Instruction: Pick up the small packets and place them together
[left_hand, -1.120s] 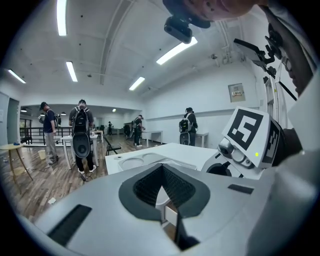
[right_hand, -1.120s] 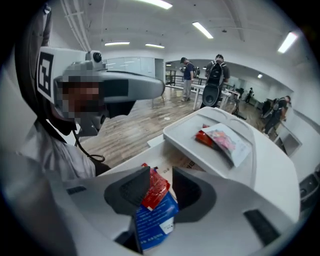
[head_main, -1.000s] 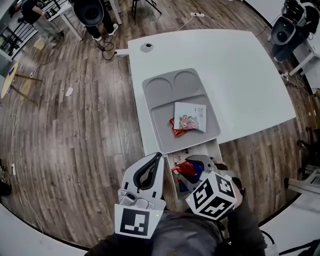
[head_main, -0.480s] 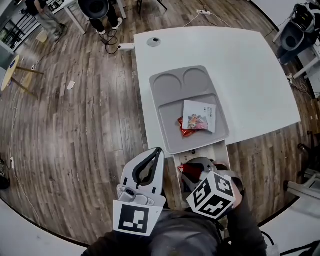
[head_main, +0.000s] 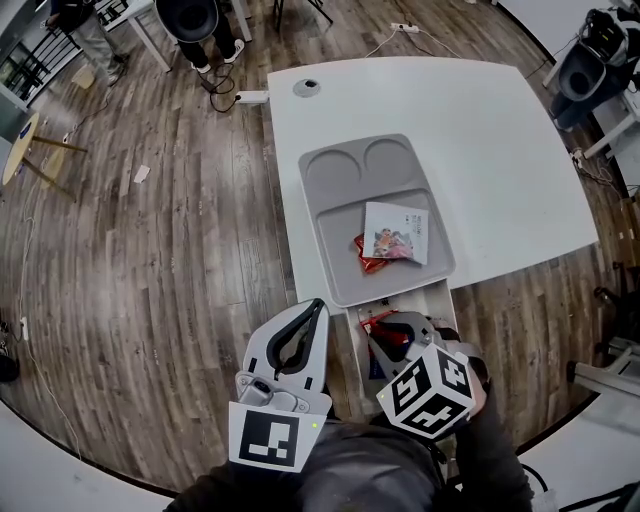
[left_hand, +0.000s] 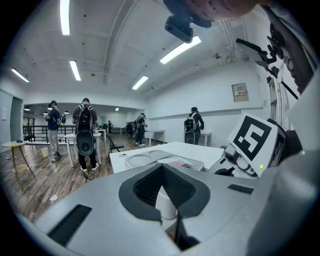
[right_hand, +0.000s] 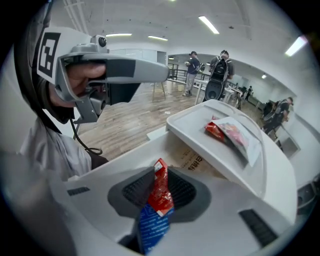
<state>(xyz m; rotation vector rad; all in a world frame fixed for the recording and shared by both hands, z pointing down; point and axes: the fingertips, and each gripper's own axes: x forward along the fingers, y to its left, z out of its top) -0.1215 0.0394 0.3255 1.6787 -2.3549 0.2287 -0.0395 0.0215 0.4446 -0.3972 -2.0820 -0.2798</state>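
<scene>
The small packet (right_hand: 160, 195) stands on edge in my right claw (right_hand: 161, 172). Its long axis runs along the jaws: the red end points forward toward the gray tray (right_hand: 200, 135), and the blue end points back toward my hand. The jaws have just been closing and now pinch the packet flat between their pads. The claw tilts steeply down over an open white box (head_main: 440, 300) that sits just at the tray's near rim, off the near edge of the white tabletop (head_main: 480, 130).

In the tray's large compartment lie two more packets. A white packet (head_main: 395, 232) lies partly over a red packet (head_main: 368, 255), and the two touch. The two round wells at the tray's far end hold nothing.

My left claw (left_hand: 161, 166) hangs left of the box, over the wooden floor (head_main: 150, 250). Its jaw tips are together with nothing between them.
</scene>
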